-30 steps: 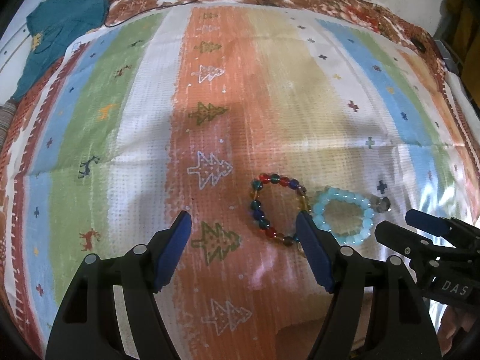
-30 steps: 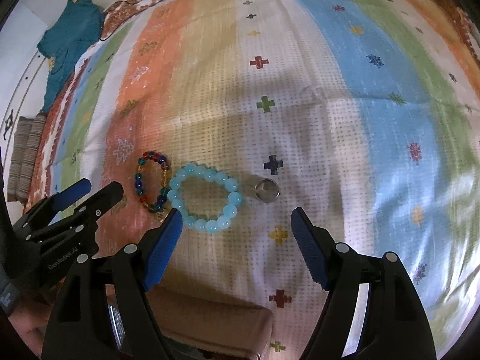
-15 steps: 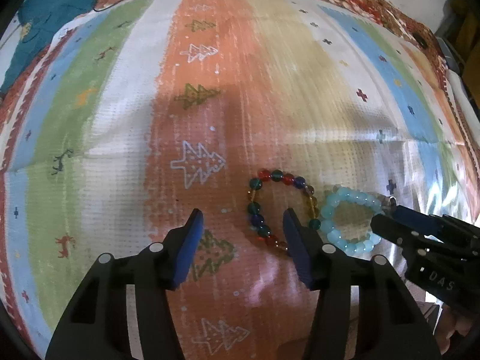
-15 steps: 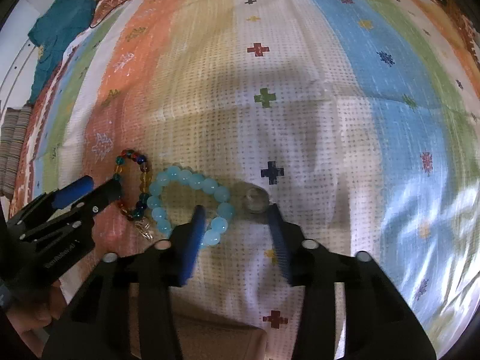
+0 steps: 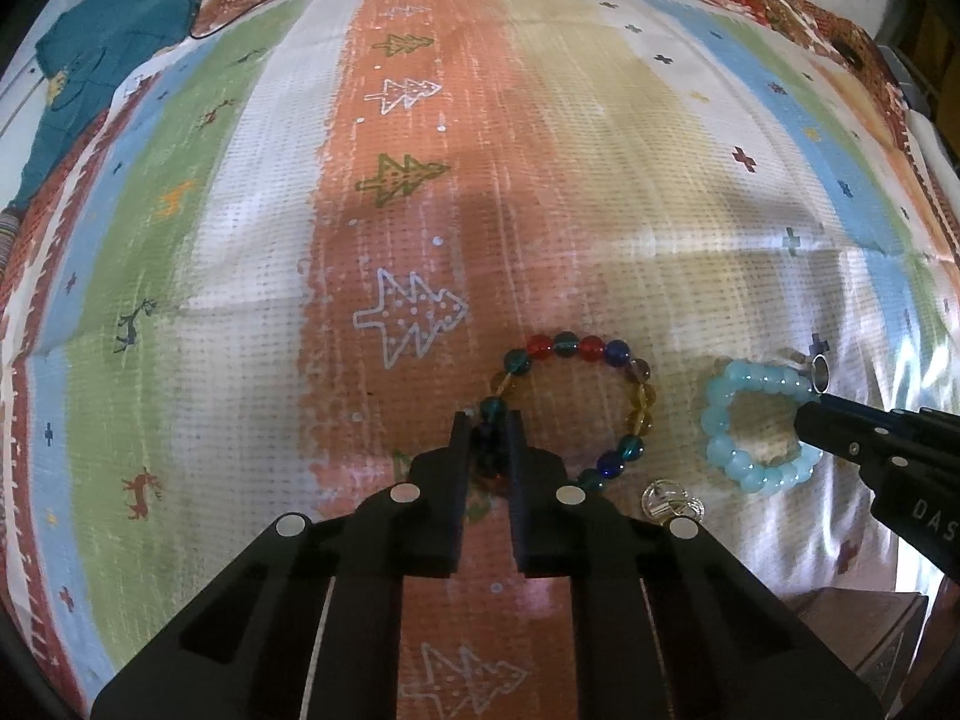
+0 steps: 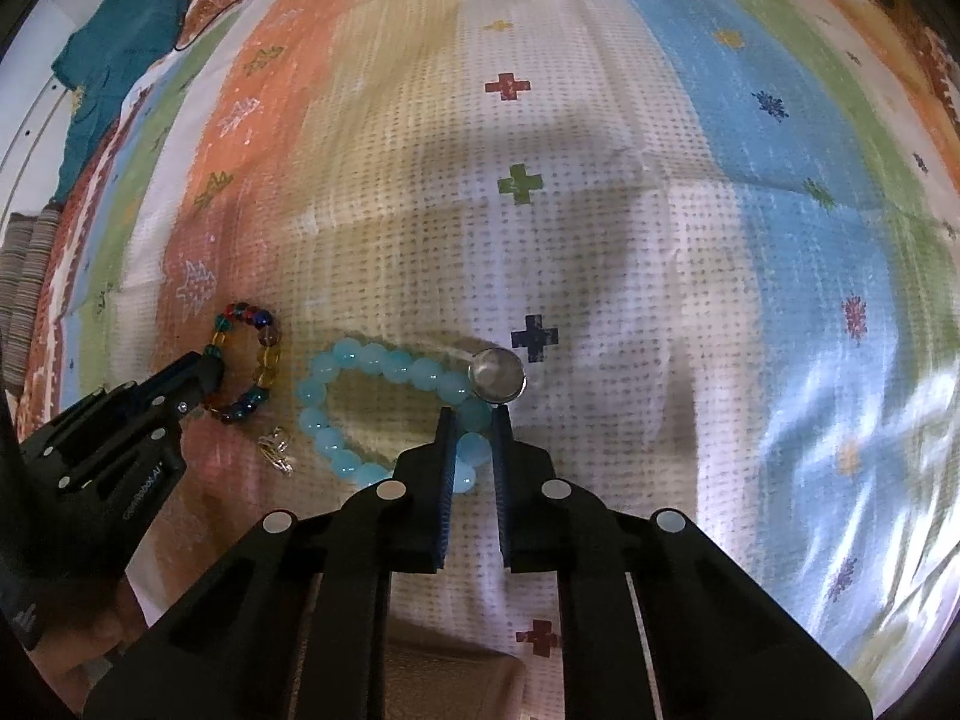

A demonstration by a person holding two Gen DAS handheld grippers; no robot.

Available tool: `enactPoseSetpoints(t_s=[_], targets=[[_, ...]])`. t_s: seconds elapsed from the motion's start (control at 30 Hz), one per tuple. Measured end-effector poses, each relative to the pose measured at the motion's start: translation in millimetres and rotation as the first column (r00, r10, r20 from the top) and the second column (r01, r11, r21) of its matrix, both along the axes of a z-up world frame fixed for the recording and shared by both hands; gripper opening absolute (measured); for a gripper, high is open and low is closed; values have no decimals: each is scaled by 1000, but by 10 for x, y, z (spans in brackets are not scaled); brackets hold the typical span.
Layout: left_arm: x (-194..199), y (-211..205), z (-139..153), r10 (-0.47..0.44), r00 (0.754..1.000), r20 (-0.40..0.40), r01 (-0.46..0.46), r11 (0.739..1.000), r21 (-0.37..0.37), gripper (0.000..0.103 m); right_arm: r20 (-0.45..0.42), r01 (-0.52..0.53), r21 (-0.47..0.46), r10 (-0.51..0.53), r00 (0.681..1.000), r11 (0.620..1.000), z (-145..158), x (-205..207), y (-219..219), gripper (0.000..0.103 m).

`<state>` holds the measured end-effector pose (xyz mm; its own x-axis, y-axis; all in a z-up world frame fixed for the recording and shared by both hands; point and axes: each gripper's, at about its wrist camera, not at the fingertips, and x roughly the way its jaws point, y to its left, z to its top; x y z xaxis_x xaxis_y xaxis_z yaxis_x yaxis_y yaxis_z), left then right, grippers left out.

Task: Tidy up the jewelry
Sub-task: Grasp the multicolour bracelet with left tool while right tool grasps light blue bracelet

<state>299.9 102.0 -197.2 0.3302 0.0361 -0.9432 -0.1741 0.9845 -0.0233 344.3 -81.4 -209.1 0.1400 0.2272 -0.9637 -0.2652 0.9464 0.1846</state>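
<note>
Underneath everything lies a striped cloth in orange, tan, white, blue and green bands, printed with small trees, deer and crosses; whether it covers a bed or something else cannot be told. At its far left corner lies a teal garment, bunched at the edge.

Next in size come the two black tools. The left tool points steeply down, its jaws having just been closing, and now pinches the near-left part of the multicoloured bead bracelet, with a dark bead or two caught between the pads. The right tool also points steeply down; its jaws have likewise just been closing, and they now clamp the near-right beads of the pale blue bead bracelet.

That blue bracelet lies on the tan and white stripes, a loop of round milky beads. The multicoloured bracelet rests just to its left on the orange stripe, a loop of red, green, blue and amber beads, close to but apart from the blue one.

A round silver ring sits touching the far-right side of the blue bracelet, just beyond the right tool's tips. Smallest is a clear, silvery trinket, lying near the cloth's front between the two bracelets.
</note>
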Motion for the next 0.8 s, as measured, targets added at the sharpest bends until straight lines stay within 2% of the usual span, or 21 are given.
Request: enactPoseSetpoints(t_s=[0.17, 0.6, 0.8], targets=[[45, 82, 46, 12, 1000, 2, -12, 998, -54, 9, 15, -12, 6, 12, 1000, 1000, 24, -15, -25, 12], [-37, 61, 304, 7, 999, 48, -4, 998, -57, 9, 70, -32, 22, 30, 997, 999, 287, -103, -34, 12], [-77, 2, 529, 13, 992, 126, -10, 1000, -23, 9, 121, -59, -9, 60, 991, 998, 405, -144, -43, 12]])
